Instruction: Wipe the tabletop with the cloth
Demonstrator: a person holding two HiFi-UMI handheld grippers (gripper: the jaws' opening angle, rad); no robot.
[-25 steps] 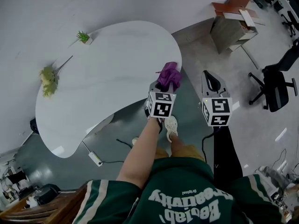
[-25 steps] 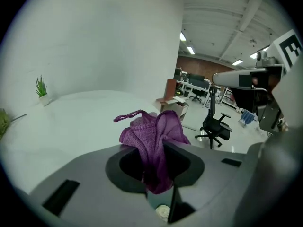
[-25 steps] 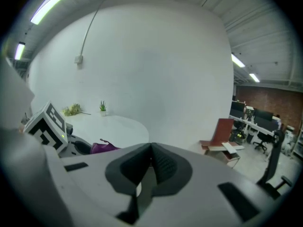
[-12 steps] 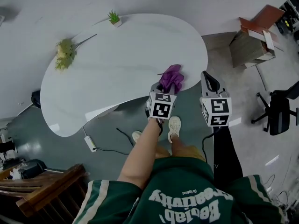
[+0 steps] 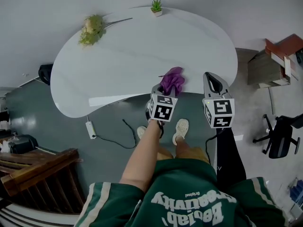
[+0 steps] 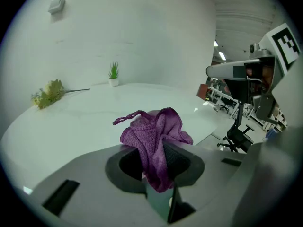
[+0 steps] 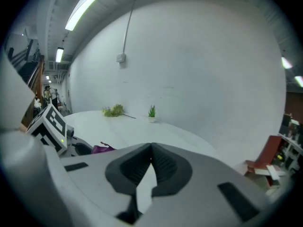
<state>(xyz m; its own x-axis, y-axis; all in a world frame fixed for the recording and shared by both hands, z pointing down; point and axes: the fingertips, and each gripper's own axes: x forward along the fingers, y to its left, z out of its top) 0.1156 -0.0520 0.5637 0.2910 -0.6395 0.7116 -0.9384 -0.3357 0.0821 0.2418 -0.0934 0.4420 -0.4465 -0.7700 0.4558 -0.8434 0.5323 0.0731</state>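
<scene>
Two grippers: the left (image 6: 156, 167) pinches a bunched, knitted purple cloth (image 6: 154, 136) at the smooth white table's (image 5: 142, 46) near edge. The right (image 7: 150, 162), beside it, is pressed together, empty. Only the head view shows the table's kidney outline.

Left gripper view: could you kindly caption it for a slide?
Left tongs clamped on bunched purple knitted cloth at the edge of the white rounded tabletop.

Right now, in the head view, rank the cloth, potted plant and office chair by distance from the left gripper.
1. Purple cloth, clamped in the left gripper.
2. Potted plant, at the table far edge.
3. Office chair, far right.
</scene>
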